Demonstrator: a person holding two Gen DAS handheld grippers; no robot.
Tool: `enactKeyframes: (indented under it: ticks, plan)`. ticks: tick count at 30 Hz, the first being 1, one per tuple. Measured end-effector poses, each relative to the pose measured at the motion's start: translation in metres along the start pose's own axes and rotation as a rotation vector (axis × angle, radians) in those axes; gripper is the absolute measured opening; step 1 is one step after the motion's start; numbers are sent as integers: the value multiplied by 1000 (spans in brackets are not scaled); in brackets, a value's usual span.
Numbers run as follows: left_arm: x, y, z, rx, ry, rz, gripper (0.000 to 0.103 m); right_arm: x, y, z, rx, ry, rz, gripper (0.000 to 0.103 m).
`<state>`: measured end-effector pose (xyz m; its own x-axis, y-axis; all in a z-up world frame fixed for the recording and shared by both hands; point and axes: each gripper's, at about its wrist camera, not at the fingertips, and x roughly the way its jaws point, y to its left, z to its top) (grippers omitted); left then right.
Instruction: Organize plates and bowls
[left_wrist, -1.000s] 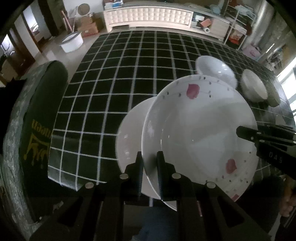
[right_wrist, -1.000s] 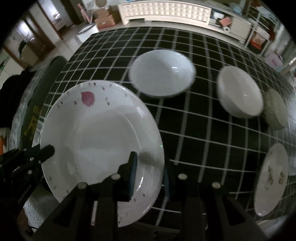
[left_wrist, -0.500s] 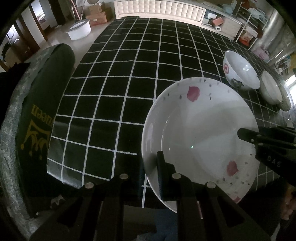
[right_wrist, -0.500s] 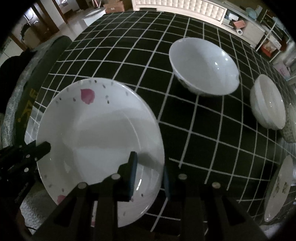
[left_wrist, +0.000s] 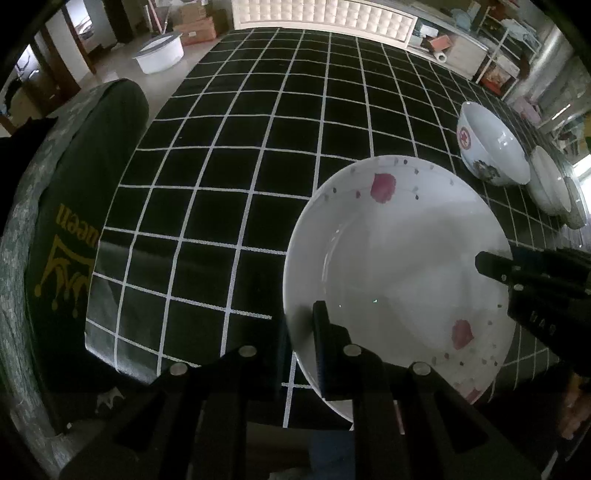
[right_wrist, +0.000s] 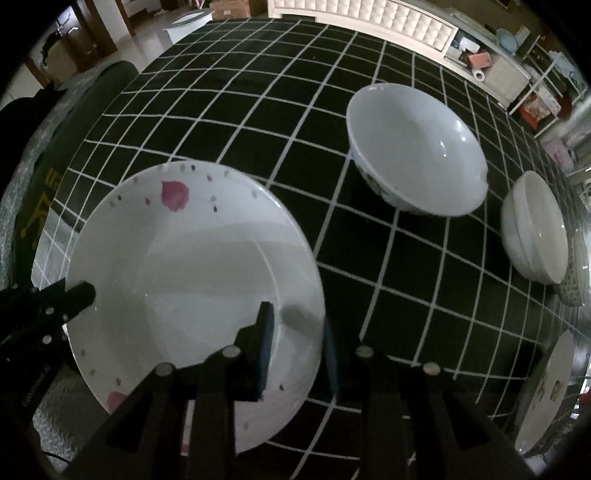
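Both my grippers hold one petal-printed plate over the near edge of the checked desk.

The desk (left_wrist: 258, 155) wears a black cloth with a white grid; beside its left edge a dark green chair back (left_wrist: 74, 221) shows a yellow crown and letters I read only as "een". The plate (left_wrist: 399, 258), white with pink petals and grey flecks, sits at the desk's near edge, overhanging it. My left gripper (left_wrist: 299, 332) is pinched narrow on its left rim, one finger inside, one outside. My right gripper (right_wrist: 295, 332) clamps the opposite rim the same way. Beyond the plate stands a big bowl (right_wrist: 417, 162) with a red mark on its side, then a smaller bowl (right_wrist: 535, 236); the mark's writing is too small to read.
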<state>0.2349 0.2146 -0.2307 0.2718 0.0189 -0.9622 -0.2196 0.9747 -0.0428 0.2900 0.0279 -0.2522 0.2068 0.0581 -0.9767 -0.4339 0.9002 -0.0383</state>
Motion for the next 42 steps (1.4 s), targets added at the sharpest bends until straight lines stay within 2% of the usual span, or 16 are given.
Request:
enactKeyframes:
  ticks: [7,9,11,19,23,24,27,30,33,37,40,42]
  plan:
    - [-7,8,-3,-29,-10,-31,11,-4,-1,-2,4,-17,9,30]
    - [-15,8,-3,-20,-30,-3,11,-8,0,-4,7,-29,2,30]
    - [-23,6,-5,-14,-44,-8,11,-14,-1,-9,3,-38,-10,30]
    - [-62,-15,-13,-8,-105,-62,11,-69,-3,-31,27,-154,-17,32]
    - [-83,-37,-17,6,-141,-95,11,-96,-15,-47,43,-205,-16,41]
    - [-88,-43,-18,11,-153,-95,13,-104,-19,-53,48,-226,-16,43]
    - [-102,-65,-22,49,-189,-97,30,-124,-34,-60,65,-285,-26,49]
    - [-117,-91,-27,92,-222,-100,31,-142,-47,-72,52,-339,-79,57]
    - [-130,-117,-30,133,-247,-110,34,-157,-63,-86,65,-381,-107,60]
    - [-143,-158,-32,193,-283,-129,40,-171,-94,-103,132,-390,-116,62]
    - [-148,-193,-32,263,-305,-121,41,-184,-125,-119,179,-407,-161,74]
    - [-148,-215,-30,305,-298,-160,41,-188,-140,-128,185,-410,-181,82]
